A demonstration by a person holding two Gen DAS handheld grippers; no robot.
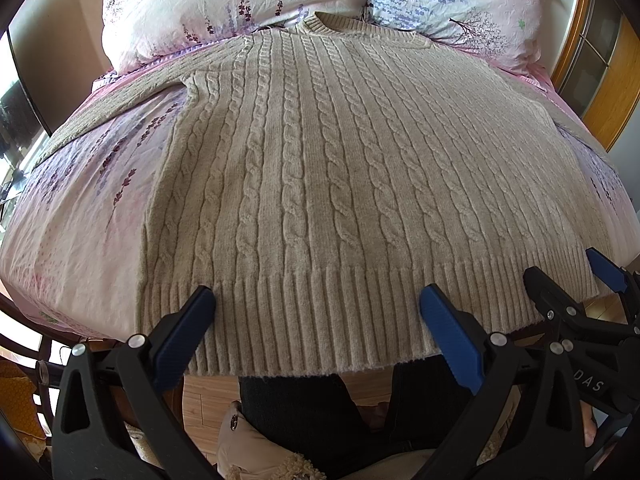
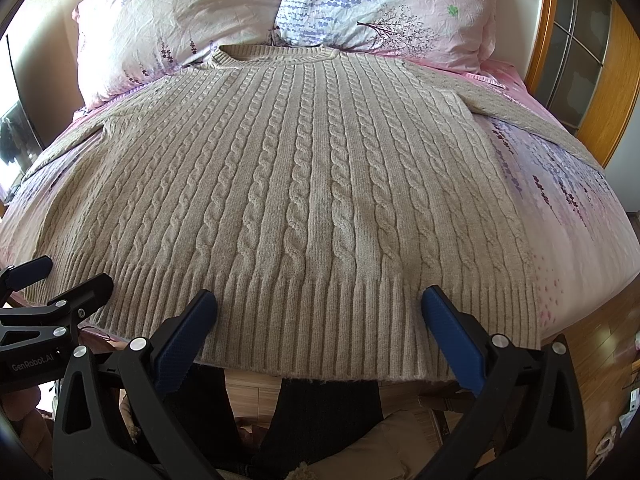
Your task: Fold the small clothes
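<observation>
We see the beige cable-knit wool sweater (image 1: 320, 160) lying flat on the pink floral bed (image 1: 80, 220), hem overhanging the near edge. Left gripper (image 1: 316, 312) and right gripper (image 2: 318, 314) hover there, jaws spread wide, empty. We should pinch both hem corners evenly. Two floral pillows (image 2: 180, 20) crowd the collar.

Two hand-held grippers sit side by side at the same height, the left gripper (image 1: 316, 308) and the right gripper (image 2: 318, 310), each pointing forward with its blue-padded fingers (image 1: 448, 332) spread wide apart and nothing held between them, above the person's dark-clad legs (image 1: 304, 412).
</observation>
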